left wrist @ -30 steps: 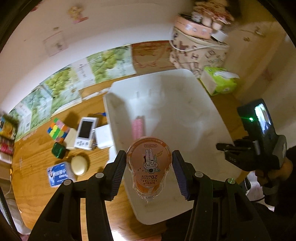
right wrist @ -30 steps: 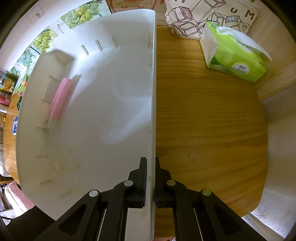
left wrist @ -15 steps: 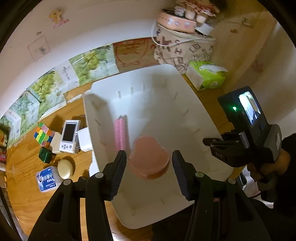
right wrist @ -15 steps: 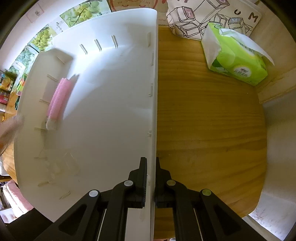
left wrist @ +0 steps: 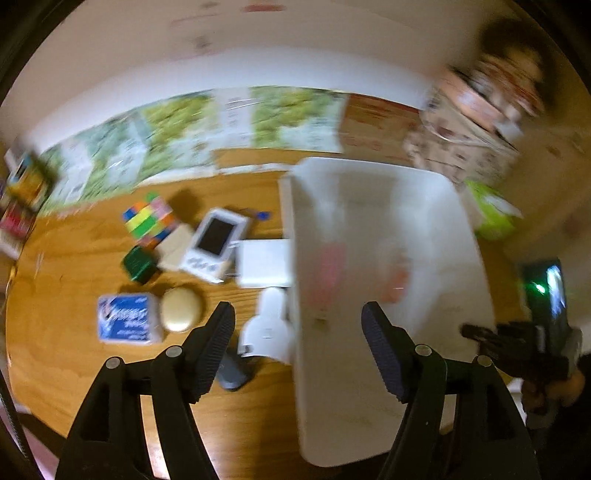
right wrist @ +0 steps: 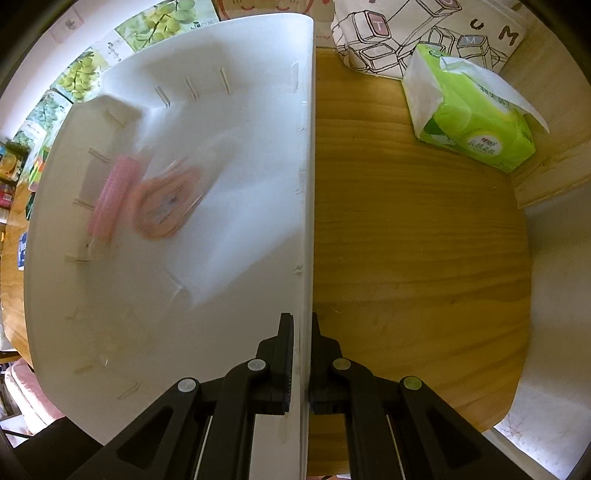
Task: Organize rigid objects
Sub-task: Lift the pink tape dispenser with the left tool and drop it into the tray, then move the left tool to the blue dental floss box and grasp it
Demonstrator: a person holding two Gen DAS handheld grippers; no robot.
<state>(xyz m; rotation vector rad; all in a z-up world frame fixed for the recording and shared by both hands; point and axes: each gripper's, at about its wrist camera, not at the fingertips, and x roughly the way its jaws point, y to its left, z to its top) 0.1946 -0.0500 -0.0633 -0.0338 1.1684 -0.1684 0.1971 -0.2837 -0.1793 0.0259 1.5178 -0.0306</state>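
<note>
The round orange tape dispenser (right wrist: 166, 206) lies blurred inside the white bin (right wrist: 236, 280), right next to a pink ribbed stick (right wrist: 110, 195). In the left wrist view the dispenser (left wrist: 395, 284) and the pink stick (left wrist: 328, 273) are only smears. My left gripper (left wrist: 297, 321) hangs over the bin's left wall (left wrist: 295, 229); its jaws are opening and nothing is between them. My right gripper (right wrist: 303, 354) is shut on the bin's right wall, pointing straight down. It also shows at the right edge of the left wrist view, right gripper (left wrist: 517, 347).
On the wooden table left of the bin lie a colour cube (left wrist: 149, 219), a white handheld console (left wrist: 216, 243), a white box (left wrist: 264, 262), a green box (left wrist: 139, 264), a blue packet (left wrist: 127, 317), a cream oval (left wrist: 181, 308) and a white plastic piece (left wrist: 267, 325). Right of the bin sit a green tissue pack (right wrist: 469, 125) and a printed bag (right wrist: 406, 33).
The left gripper let go of the orange dispenser, which dropped into the bin beside the pink stick. Its jaws widened and it swung left toward the table's loose objects. The right gripper stayed put.
</note>
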